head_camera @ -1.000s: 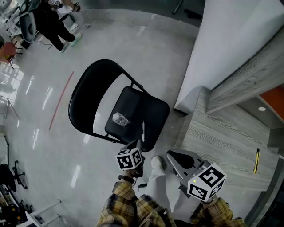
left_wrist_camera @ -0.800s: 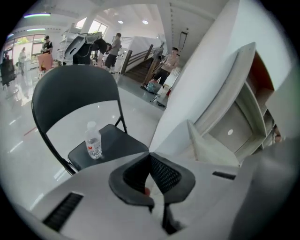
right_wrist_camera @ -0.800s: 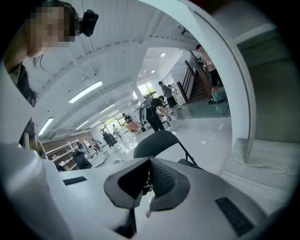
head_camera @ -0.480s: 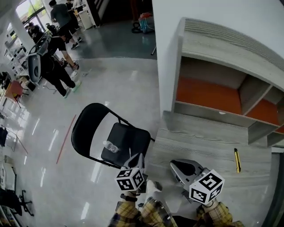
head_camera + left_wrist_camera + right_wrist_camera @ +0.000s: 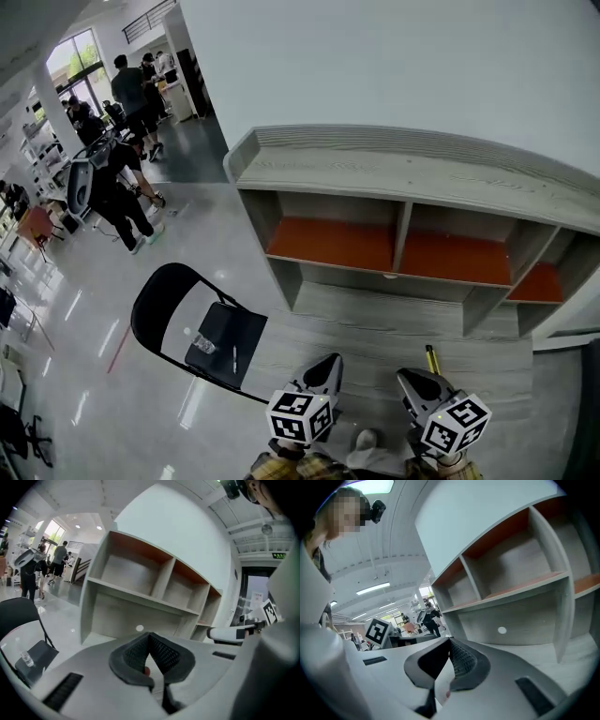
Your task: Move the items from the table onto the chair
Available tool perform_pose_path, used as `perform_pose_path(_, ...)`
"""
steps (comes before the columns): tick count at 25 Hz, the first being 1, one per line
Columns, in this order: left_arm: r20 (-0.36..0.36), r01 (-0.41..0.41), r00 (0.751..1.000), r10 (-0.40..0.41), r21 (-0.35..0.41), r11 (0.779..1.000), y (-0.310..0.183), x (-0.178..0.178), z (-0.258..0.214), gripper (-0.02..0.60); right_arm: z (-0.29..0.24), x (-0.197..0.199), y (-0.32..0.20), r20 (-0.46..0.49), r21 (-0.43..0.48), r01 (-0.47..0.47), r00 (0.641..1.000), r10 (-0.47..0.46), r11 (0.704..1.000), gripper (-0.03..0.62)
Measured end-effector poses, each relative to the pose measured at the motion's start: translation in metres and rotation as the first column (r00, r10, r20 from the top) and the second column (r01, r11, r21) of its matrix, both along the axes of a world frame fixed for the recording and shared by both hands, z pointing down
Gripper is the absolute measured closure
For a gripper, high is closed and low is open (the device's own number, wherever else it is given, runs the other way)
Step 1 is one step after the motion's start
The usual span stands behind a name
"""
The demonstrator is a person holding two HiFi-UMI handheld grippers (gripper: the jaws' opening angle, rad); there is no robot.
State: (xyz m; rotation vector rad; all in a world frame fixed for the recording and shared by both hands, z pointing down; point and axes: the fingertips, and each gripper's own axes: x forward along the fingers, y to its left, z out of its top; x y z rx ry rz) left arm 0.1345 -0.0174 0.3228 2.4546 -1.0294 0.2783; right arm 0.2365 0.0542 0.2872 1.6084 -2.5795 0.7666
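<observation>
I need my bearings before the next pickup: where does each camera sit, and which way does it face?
Head view: head-mounted, steeply down at table, shelf unit and chair; left claw, right claw, plaid sleeves at bottom.
Left gripper view: on the left claw, along its shut jaws toward the shelf unit; person's head top right.
Right gripper view: on the right claw, along its shut jaws toward the shelf unit; person's head top left.
Shared: all three see the shelf unit.

Left gripper [image 5: 149,638]: jaws together.
Shelf unit [image 5: 140,588]: straight ahead, grey, orange backing.
Black folding chair [image 5: 17,615]: near left, plastic bottle [image 5: 26,658] lying on its seat.
People [image 5: 58,560]: far left.
</observation>
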Motion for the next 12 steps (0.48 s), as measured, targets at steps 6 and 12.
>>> perform_pose_path(6,0.029,-0.154,0.988,0.152,0.043,0.987,0.050,0.067,-0.027,0.577,-0.007,0.061,0.038,-0.025,0.018,-0.123,0.992,0.123,0.992,0.577)
perform_pose_path(12,0.056,-0.256,0.966,0.253,0.065,0.964,0.077,0.101,-0.032,0.577,-0.005,0.082,0.058,-0.013,0.014,-0.193,0.981,0.193,0.981,0.577)
